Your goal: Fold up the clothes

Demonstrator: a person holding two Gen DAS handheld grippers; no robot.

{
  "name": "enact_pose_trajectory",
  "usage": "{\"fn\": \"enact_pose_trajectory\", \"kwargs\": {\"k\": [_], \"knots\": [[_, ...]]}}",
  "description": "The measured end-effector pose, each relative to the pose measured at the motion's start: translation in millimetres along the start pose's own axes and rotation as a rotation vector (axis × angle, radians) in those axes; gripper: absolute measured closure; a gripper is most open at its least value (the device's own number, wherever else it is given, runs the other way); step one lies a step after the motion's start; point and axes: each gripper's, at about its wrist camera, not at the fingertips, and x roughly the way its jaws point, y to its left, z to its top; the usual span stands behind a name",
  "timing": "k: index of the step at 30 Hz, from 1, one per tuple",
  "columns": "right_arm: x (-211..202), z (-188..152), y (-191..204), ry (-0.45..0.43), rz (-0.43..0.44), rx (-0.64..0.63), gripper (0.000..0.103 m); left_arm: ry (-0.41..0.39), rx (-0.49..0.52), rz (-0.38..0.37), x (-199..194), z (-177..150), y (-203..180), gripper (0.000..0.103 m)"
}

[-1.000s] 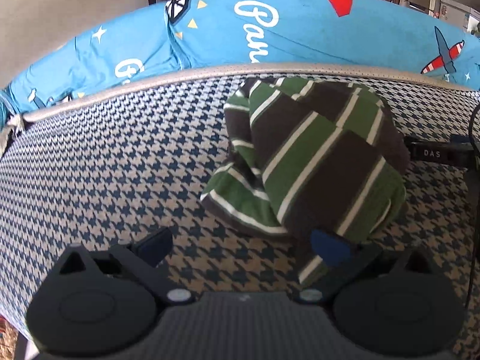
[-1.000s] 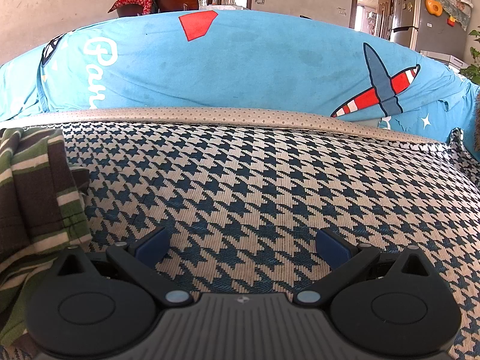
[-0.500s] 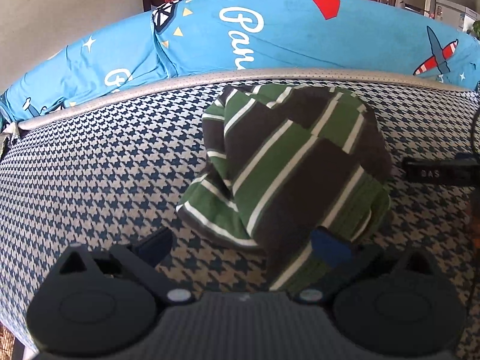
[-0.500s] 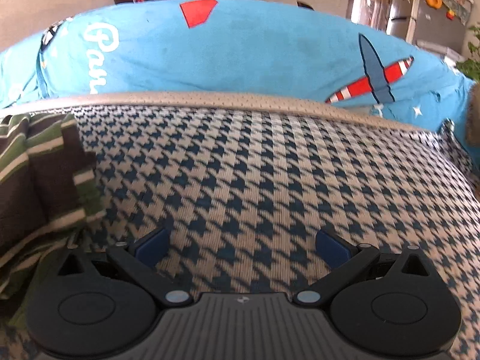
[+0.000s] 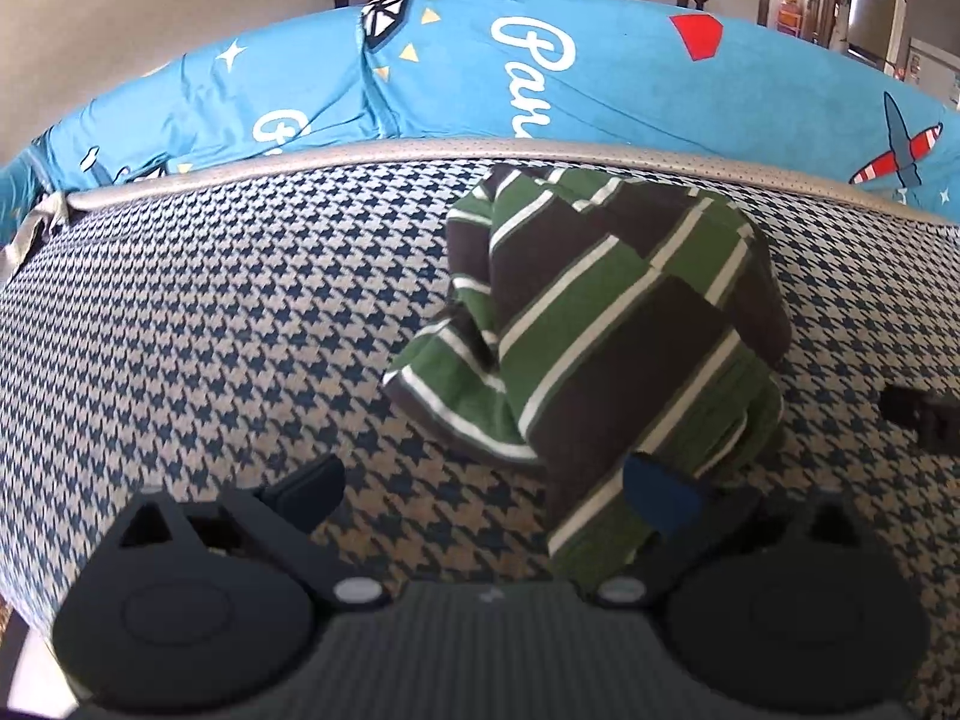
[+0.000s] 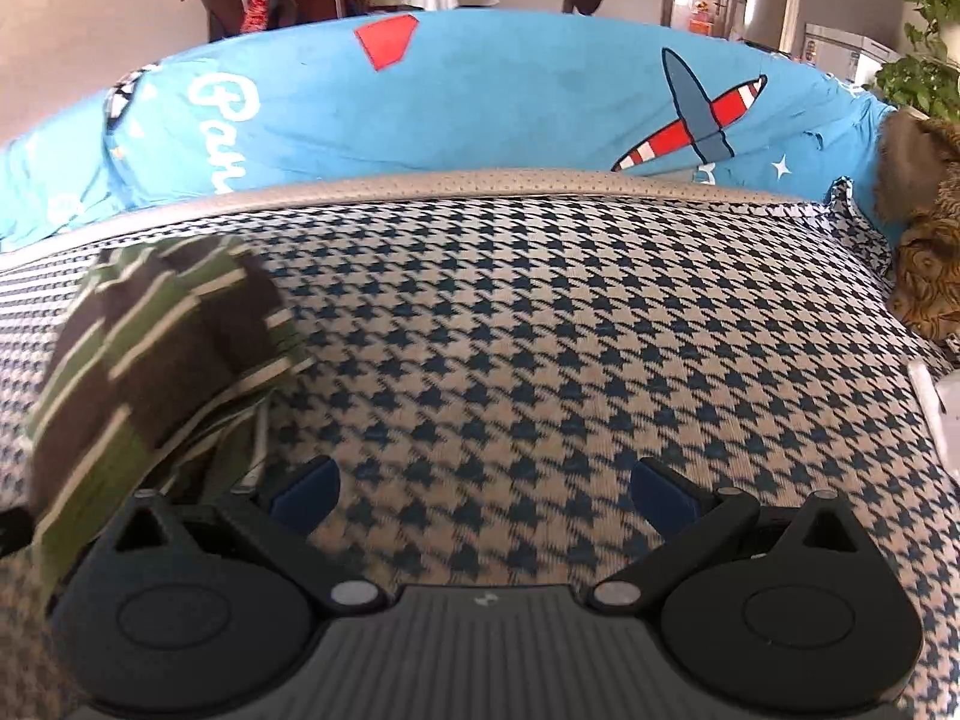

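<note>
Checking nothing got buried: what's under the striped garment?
The striped garment lies bunched on the houndstooth cushion; only cushion shows around it. Whatever lies beneath its folds is covered.

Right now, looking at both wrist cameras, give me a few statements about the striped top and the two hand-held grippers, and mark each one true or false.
1. The striped top lies bunched on the houndstooth cushion. True.
2. The right hand-held gripper is shut on the top. False: it is open over bare cushion, with the top off to its left.
3. The top is red and yellow. False: it is green and brown with white stripes.
4. The left hand-held gripper is open. True.
5. A blue cover lies behind the cushion. True.
</note>
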Motion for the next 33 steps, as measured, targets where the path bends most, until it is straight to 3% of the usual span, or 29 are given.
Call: {"fn": "enact_pose_trajectory", "kwargs": {"k": [8, 20, 33], "knots": [[-34.6, -21.8, 9.9, -0.029, 0.041, -0.024, 0.0, 0.034, 0.008, 0.048, -5.4, -25.4, -3.6, 0.0], [-56.9, -52.4, 16.0, 0.008, 0.104, 0.011, 0.0, 0.036, 0.004, 0.071, -30.9, -44.1, -4.7, 0.0], [-66.9, -52.3, 21.9, 0.008, 0.115, -0.013, 0.0, 0.028, 0.007, 0.065, -48.8, -57.1, -10.3, 0.0]]}}
